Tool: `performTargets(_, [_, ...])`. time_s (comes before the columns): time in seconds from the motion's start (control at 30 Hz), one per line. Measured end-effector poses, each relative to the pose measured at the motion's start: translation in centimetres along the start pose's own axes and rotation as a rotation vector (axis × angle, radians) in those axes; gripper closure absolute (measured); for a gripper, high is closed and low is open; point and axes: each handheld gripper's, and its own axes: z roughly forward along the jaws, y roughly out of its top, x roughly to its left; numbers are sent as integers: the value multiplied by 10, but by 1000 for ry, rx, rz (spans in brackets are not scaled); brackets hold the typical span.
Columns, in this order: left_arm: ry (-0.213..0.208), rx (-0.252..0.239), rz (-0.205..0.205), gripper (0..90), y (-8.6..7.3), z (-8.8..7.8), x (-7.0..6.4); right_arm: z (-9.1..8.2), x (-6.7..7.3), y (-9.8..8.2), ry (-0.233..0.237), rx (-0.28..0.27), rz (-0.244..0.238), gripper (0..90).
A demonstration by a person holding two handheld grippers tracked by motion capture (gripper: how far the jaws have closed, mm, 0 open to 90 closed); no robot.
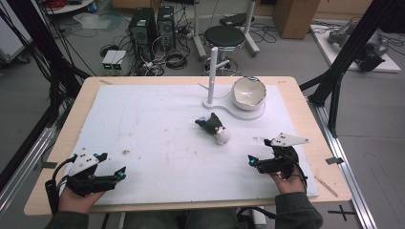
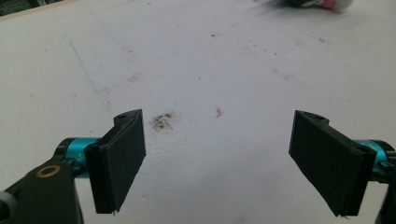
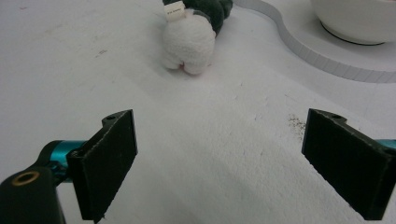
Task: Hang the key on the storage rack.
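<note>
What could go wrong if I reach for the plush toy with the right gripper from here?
1. The plush toy is soft and lies on its side; the open right gripper may only pinch fuzz, so it could slip out.
2. The toy lies close to the edge of the white stand that carries the bowl; overshooting might knock the bowl.
3. The stand's upright post rises just behind the toy, so a high approach could clip it.
</note>
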Motion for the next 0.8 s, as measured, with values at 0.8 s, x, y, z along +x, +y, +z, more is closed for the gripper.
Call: performTargets(0.8, [-3,-11,2,190,1,0,-2,3,1,-1,4,5,2,94])
